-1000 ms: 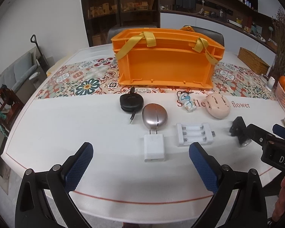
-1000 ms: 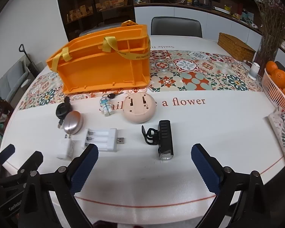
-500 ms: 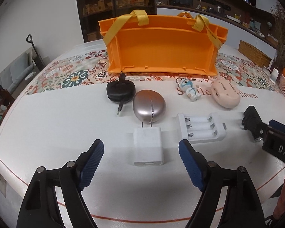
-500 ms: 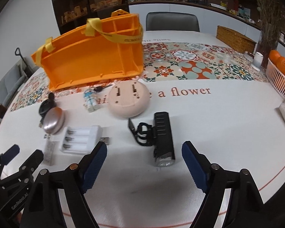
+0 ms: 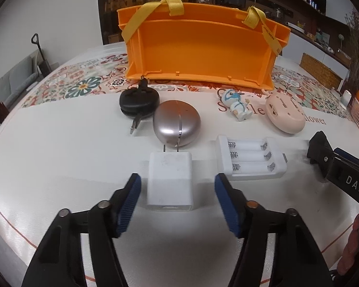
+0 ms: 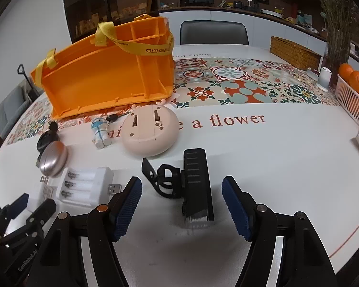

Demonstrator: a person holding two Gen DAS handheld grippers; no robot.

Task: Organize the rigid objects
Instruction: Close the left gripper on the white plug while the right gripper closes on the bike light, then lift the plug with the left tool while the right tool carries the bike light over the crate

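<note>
Both your hand-held grippers are closing, one around the charger, one around the bike light.

Your left hand-held gripper [image 5: 177, 196] has the white charger [image 5: 170, 181] between its blue pads, jaws closing but not yet touching it. Going left to right on the tabletop [image 5: 59, 155]: a black cable reel [image 5: 139, 100], a silver case [image 5: 176, 126] just behind the charger, a battery holder [image 5: 251, 157], a small figurine [image 5: 238, 106] and a pink round device [image 5: 286, 116]. The orange crate [image 5: 198, 45] lies tipped on its side behind them. Your right hand-held gripper [image 6: 182, 201] brackets the black bike light [image 6: 196, 186], jaws closing with gaps on both sides.
</note>
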